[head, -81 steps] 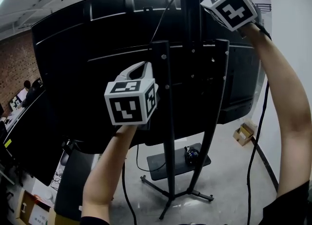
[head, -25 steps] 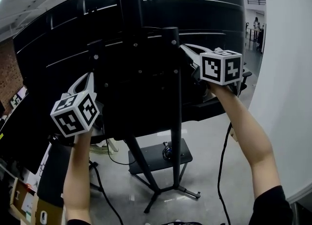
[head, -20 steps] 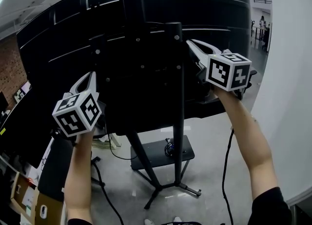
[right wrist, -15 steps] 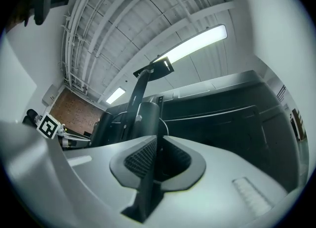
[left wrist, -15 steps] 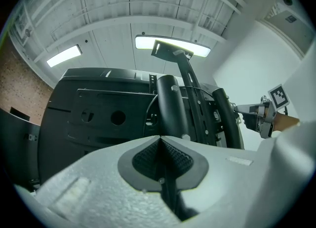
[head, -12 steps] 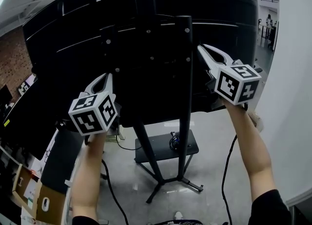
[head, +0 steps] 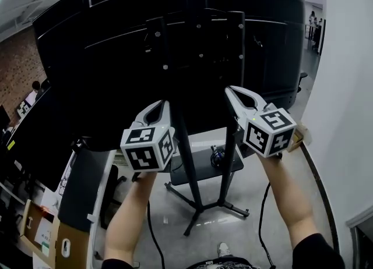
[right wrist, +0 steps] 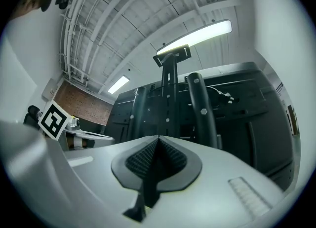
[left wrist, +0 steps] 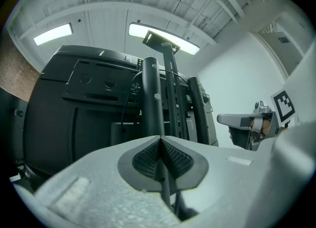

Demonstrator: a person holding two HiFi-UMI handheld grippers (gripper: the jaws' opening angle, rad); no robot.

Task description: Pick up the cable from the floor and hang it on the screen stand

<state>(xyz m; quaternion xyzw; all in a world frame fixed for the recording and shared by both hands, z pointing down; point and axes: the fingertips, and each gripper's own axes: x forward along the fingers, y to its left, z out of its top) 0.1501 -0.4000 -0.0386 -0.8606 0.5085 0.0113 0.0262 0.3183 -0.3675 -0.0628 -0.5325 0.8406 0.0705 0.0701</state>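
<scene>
Both my grippers are coming down and back from the stand (head: 195,58): a few seconds ago the right gripper (head: 232,91) was reaching up at the top of the pole, and now it is hanging level with the left gripper (head: 160,106), below the screen (head: 87,58) and clear of the frame. The right fingers are just closing together with nothing between them, and the left fingers are resting pressed pad to pad, also empty. I am reading that as the hanging step being done and the hands withdrawing. The cable (left wrist: 129,91) is no longer on the floor (head: 250,180); in the left gripper view it is draping as a thin dark line down the back of the mount beside the upright, so its long axis is running roughly vertical. In the right gripper view its plug end (right wrist: 225,97) is poking out sideways to the right against the back of the screen. How securely it is hooked I cannot tell.
</scene>
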